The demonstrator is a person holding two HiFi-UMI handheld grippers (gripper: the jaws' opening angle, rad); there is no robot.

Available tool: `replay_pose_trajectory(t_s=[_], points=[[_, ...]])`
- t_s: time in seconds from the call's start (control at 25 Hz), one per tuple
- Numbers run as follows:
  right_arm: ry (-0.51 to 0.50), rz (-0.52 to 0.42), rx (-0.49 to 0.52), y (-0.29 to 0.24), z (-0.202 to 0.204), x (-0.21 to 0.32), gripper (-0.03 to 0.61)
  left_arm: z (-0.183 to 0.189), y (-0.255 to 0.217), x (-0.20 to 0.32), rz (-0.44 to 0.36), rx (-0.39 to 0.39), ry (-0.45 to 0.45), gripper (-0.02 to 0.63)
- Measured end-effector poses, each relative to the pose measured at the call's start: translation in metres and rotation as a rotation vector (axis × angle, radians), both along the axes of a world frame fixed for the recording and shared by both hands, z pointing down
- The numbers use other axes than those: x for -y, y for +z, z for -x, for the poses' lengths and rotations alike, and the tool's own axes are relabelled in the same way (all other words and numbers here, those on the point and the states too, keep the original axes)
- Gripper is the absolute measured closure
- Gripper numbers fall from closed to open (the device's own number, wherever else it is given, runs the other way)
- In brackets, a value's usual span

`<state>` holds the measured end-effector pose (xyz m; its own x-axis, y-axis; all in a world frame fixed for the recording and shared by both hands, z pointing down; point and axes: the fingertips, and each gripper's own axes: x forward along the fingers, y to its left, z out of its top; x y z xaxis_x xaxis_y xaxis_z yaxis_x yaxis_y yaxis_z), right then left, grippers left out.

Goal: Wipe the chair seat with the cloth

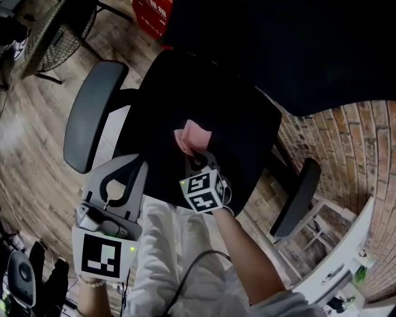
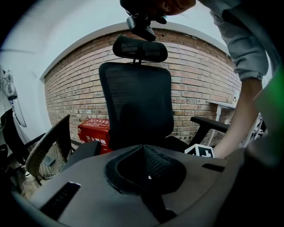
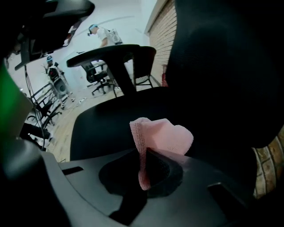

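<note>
The black office chair seat (image 1: 238, 124) fills the middle of the head view. A pink cloth (image 1: 192, 137) rests on the seat's front half, pinched in my right gripper (image 1: 197, 155), which is shut on it. In the right gripper view the cloth (image 3: 162, 135) stands up folded from between the jaws, just above the seat (image 3: 102, 128). My left gripper (image 1: 124, 164) is held off the seat's front left corner, beside the left armrest (image 1: 93, 114). Its jaws meet in the left gripper view (image 2: 143, 148) with nothing between them, facing the backrest (image 2: 137, 102).
The right armrest (image 1: 297, 195) sticks out toward a brick wall. A red box (image 1: 151, 15) and a wicker chair (image 1: 52, 31) stand behind the chair on the wood floor. A white rack (image 1: 334, 260) is at the lower right.
</note>
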<state>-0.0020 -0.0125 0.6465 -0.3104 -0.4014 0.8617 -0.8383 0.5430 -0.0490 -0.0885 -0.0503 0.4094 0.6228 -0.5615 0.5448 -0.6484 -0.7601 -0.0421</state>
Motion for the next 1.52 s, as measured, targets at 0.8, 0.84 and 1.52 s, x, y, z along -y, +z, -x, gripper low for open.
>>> replay_pose_trajectory(t_s=[0.8,0.84,1.52], points=[[-0.236,0.046,0.170,-0.011,0.166,-0.072,0.523,0.045,0.007,-0.008,0.011,-0.003,-0.053,0.595],[-0.245,0.047,0.172,-0.011,0.168,-0.075,0.523,0.045,0.007,-0.009,0.011,-0.002,-0.051,0.595],[-0.091,0.008,0.061,-0.006,0.071,-0.047,0.523,-0.002,0.004,-0.006,0.003,-0.025,0.036,0.595]])
